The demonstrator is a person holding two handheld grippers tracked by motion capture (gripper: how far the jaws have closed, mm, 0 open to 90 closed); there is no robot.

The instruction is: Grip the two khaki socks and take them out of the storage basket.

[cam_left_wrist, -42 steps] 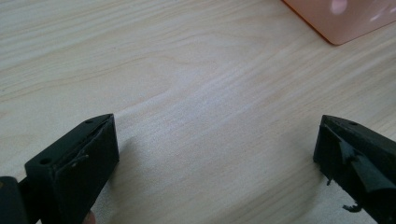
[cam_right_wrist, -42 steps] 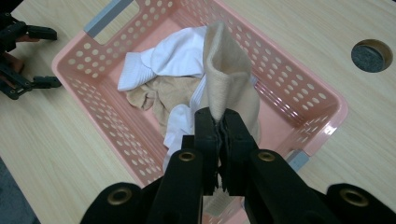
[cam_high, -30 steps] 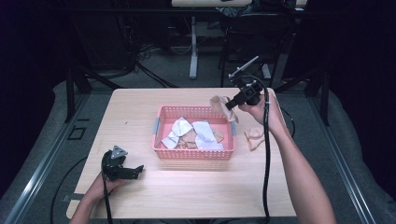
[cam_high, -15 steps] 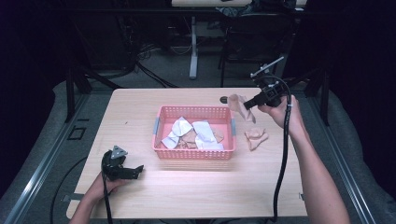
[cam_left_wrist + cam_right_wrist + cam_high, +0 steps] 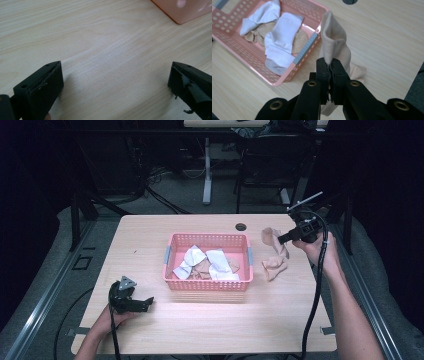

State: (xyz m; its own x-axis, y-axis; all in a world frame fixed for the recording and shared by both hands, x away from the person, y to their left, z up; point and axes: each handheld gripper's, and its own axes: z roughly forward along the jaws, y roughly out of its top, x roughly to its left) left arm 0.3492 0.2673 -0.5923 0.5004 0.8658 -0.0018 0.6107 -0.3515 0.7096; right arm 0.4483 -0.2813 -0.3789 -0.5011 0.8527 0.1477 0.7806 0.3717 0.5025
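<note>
Right of the pink basket (image 5: pixel 208 285), the right gripper (image 5: pixel 281 239) is clamped on a beige sock (image 5: pixel 335 47), holding it above another beige sock (image 5: pixel 274 267) on the table (image 5: pixel 150 235). Near the basket's front left corner, the left gripper (image 5: pixel 145 304) rests with its jaws apart.

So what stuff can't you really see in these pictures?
- Tan socks in the pink basket: mostly covered by white socks, high view.
- Beige sock in the right gripper: lower end hidden behind the jaws, right gripper view.
- Basket corner: cut off by the edge and blurred, left gripper view.
</note>
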